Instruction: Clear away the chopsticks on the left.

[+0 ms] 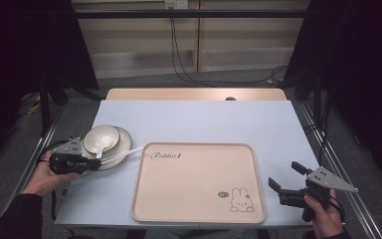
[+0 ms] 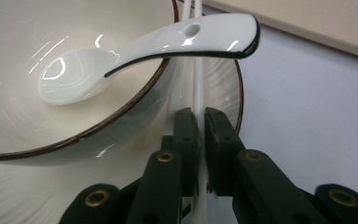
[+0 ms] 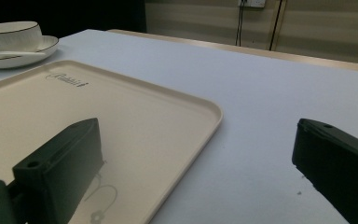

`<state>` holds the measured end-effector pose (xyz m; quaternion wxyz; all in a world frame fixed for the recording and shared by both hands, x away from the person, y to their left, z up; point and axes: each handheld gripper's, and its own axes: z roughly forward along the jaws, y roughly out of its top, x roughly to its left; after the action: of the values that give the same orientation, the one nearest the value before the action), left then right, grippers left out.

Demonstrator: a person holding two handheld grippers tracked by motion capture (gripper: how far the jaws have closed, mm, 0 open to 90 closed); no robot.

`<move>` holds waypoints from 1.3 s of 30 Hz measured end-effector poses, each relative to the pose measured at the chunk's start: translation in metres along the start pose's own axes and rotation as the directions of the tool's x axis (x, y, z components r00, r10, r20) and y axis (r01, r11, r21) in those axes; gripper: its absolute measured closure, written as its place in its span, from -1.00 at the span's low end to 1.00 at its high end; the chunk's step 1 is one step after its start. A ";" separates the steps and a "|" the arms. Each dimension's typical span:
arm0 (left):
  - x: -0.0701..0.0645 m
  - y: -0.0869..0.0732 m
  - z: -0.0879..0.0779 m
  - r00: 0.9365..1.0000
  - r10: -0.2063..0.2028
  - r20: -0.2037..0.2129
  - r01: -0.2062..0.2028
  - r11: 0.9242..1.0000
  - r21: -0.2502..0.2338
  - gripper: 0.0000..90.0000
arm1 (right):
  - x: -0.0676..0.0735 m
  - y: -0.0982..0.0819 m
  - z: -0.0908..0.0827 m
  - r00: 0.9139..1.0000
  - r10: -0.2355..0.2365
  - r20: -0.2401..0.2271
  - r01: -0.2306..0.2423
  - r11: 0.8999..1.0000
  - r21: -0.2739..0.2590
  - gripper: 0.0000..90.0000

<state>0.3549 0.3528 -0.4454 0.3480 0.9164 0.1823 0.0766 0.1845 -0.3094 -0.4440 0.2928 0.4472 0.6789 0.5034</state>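
Left of the tray [image 1: 144,199], the left claw [image 2: 200,135] is clamped on thin, stiff, slippery white chopsticks [image 2: 197,88] lying across the plate [image 2: 223,88] beside the bowl [image 2: 74,126], best gripped mid-length; the right claw [image 1: 286,177] gapes empty

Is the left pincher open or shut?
Shut: the left gripper has its jaws pinched on the white chopsticks beside the bowl.

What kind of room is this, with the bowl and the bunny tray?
Probably a test room or lab set up for recording, not a kitchen. A lone table stands between dark curtains, cables trail along the floor, and a person's hands hold black tongs, the left tongs beside the bowl.
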 end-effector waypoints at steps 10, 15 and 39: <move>-0.003 0.000 -0.002 0.999 -0.042 0.012 0.042 0.999 -0.030 0.88 | 0.000 0.000 0.000 1.000 0.006 -0.001 -0.006 1.000 0.000 -0.97; -0.008 0.000 -0.007 0.998 -0.060 0.012 0.061 0.997 -0.041 0.88 | 0.000 0.000 0.000 1.000 0.004 -0.001 -0.004 1.000 -0.002 -0.97; -0.056 0.010 -0.029 0.969 -0.247 0.018 0.247 0.961 -0.126 0.88 | 0.001 0.002 0.003 1.000 -0.004 -0.012 0.004 1.000 -0.008 -0.97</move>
<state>0.2984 0.3422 -0.4175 0.4125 0.8626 0.2897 0.0430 0.1869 -0.3068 -0.4429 0.2915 0.4414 0.6795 0.5084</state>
